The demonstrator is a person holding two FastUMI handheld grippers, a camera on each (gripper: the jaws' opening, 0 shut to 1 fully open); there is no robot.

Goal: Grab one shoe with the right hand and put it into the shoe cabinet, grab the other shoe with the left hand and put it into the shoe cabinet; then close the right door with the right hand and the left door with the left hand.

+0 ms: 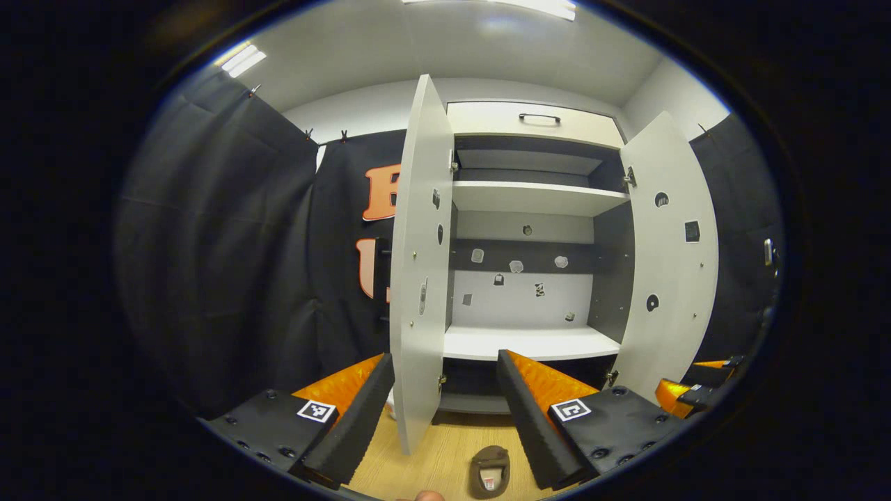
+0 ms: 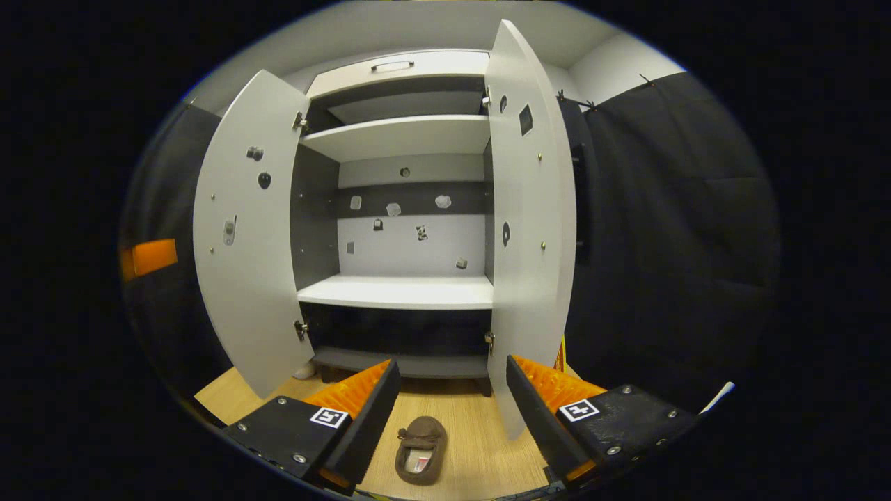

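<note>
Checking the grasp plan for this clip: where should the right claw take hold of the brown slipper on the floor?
Probably from above, pinching a side wall at the slipper's open heel end. It lies flat on the wooden floor between the open right claw's fingers, toe toward the cabinet, its opening facing up.

Cabinet (image 2: 411,292) of smooth matt board, pale doors (image 2: 243,229) and shelves, dark panels inside, small metal hinges (image 2: 301,328) – floor (image 2: 480,445) of light wood-grain laminate, shoe (image 2: 420,449) of soft brown suede-like cloth – wall cloth (image 1: 223,243) matt, creased.
</note>
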